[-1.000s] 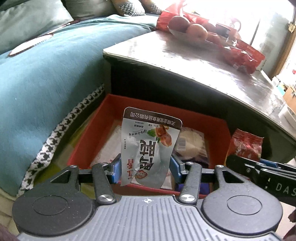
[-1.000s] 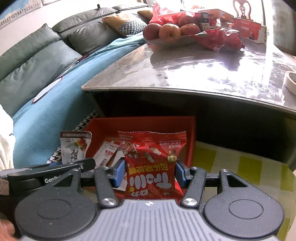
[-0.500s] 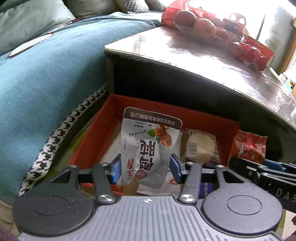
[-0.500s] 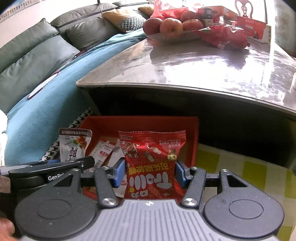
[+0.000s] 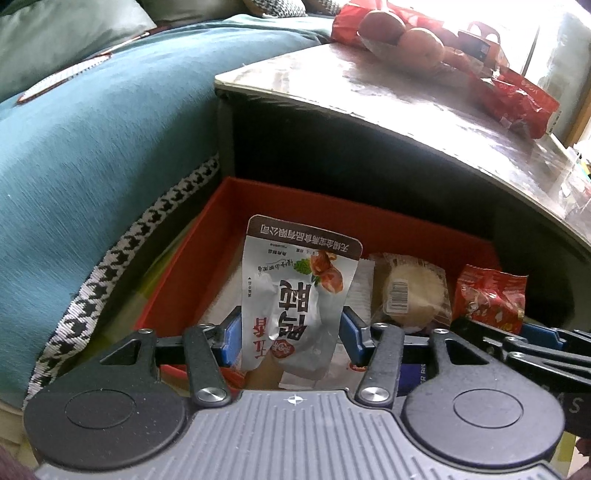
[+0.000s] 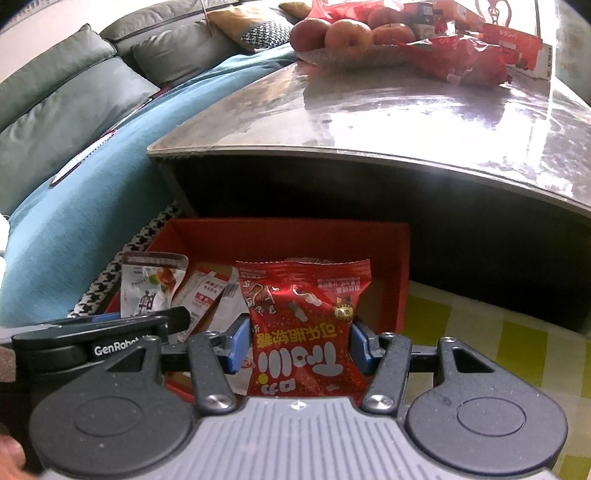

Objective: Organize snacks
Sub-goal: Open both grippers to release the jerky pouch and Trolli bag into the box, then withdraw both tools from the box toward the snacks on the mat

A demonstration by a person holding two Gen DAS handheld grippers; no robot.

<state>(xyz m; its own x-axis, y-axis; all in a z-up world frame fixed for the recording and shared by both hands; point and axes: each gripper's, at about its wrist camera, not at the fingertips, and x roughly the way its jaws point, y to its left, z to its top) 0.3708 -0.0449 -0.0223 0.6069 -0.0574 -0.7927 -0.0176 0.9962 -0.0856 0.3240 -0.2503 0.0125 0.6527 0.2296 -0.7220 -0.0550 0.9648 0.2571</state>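
Note:
My left gripper (image 5: 291, 338) is shut on a silver snack pouch (image 5: 295, 295) with a brown top band, held upright over the red box (image 5: 192, 280). My right gripper (image 6: 297, 345) is shut on a red candy packet (image 6: 301, 328), held over the same red box (image 6: 400, 269) at its right side. The box sits on the floor under the table edge. It holds a wrapped round cake (image 5: 413, 291) and white sachets (image 6: 207, 299). The red packet (image 5: 489, 295) also shows in the left wrist view, and the silver pouch (image 6: 151, 284) in the right wrist view.
A glossy coffee table (image 6: 369, 110) overhangs the box, carrying a bowl of apples (image 6: 347, 33) and red bags (image 6: 461, 62). A teal-covered sofa (image 5: 92, 147) lies to the left. A yellow-checked mat (image 6: 498, 347) covers the floor on the right.
Both grippers have moved forward and lower toward the red box, each still holding its packet. The box and its contents loom larger in both views.

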